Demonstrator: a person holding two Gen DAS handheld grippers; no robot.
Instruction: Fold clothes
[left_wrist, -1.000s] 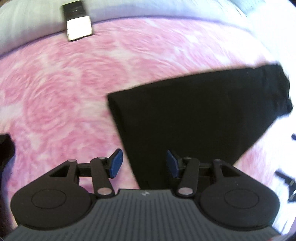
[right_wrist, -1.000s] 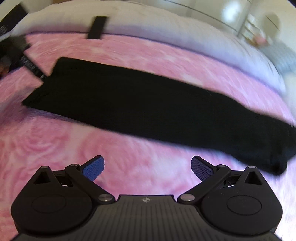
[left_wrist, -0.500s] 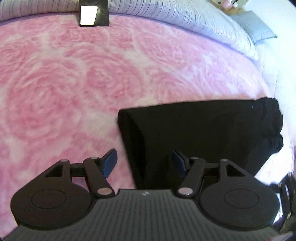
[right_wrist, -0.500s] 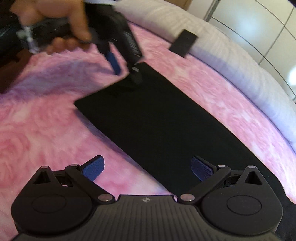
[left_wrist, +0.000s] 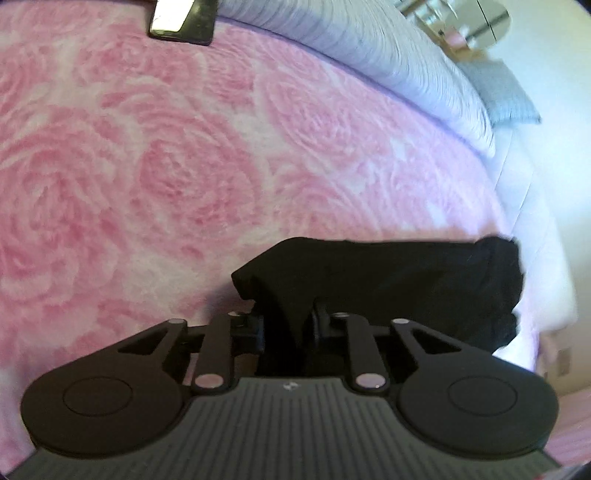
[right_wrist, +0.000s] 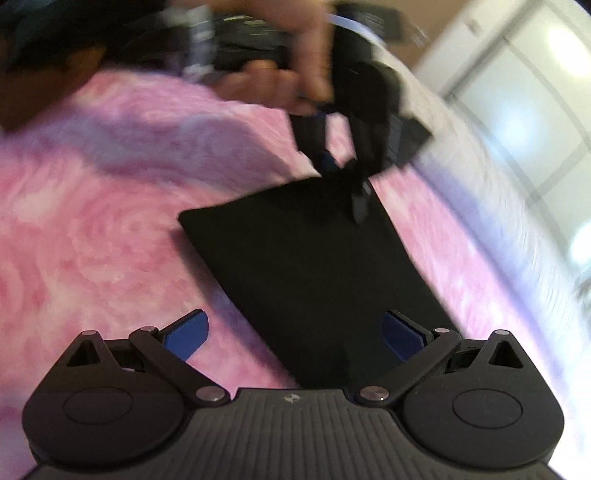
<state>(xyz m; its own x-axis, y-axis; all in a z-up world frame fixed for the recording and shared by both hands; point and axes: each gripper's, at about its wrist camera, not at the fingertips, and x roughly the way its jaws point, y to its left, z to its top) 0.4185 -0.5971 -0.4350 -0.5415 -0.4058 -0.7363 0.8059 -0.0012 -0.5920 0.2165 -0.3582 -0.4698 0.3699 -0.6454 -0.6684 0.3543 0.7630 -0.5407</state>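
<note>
One black garment (left_wrist: 388, 273) on my screen, one pink rose blanket (left_wrist: 147, 166), one dark flat object (left_wrist: 181, 22) cut off at the top edge; two grippers; my left gripper (left_wrist: 288, 328) is closing, a bunched corner of the garment between its fingers, the pads hidden by cloth; right view is blurred; a hand (right_wrist: 273, 77) up top, smeared; my right gripper (right_wrist: 295, 332) gapes wide, the garment's near end lying between the fingers, untouched.
</note>
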